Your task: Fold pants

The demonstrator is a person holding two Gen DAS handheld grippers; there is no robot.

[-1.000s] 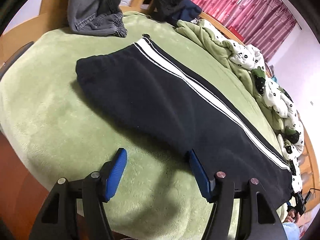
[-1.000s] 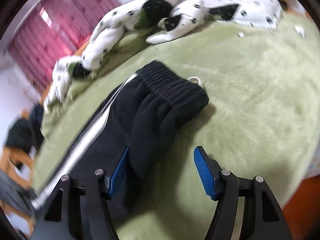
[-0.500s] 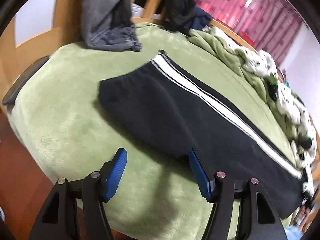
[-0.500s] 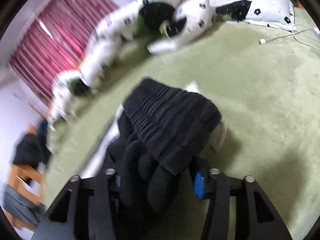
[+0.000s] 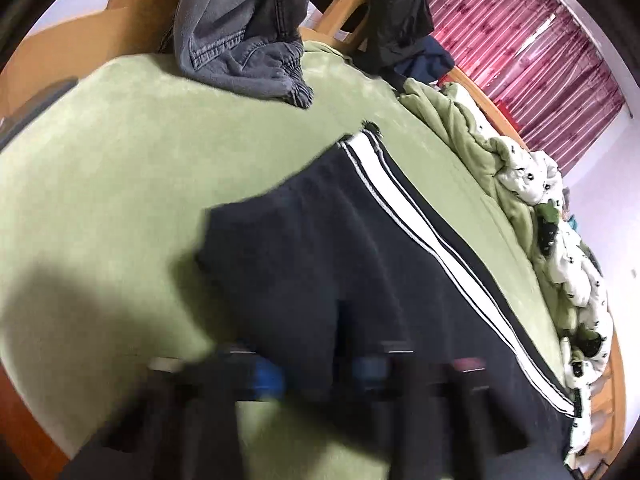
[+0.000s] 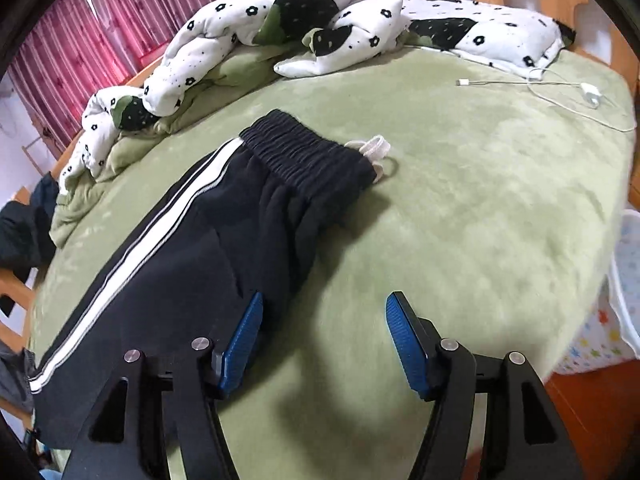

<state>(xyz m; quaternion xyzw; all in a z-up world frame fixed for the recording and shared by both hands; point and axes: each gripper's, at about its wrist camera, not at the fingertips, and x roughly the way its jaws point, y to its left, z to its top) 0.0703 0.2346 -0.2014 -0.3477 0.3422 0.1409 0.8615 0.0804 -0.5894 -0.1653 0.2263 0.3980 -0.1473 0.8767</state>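
Right gripper let go of pants waistband, fingers spread near bed edge; left gripper now pinching pants' leg, blurred.

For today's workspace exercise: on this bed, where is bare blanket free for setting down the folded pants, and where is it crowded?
Free: the green blanket between the pants waistband and the white cable, and the patch between the pant cuff and the grey jeans. Crowded: the far edge, under the floral quilt.
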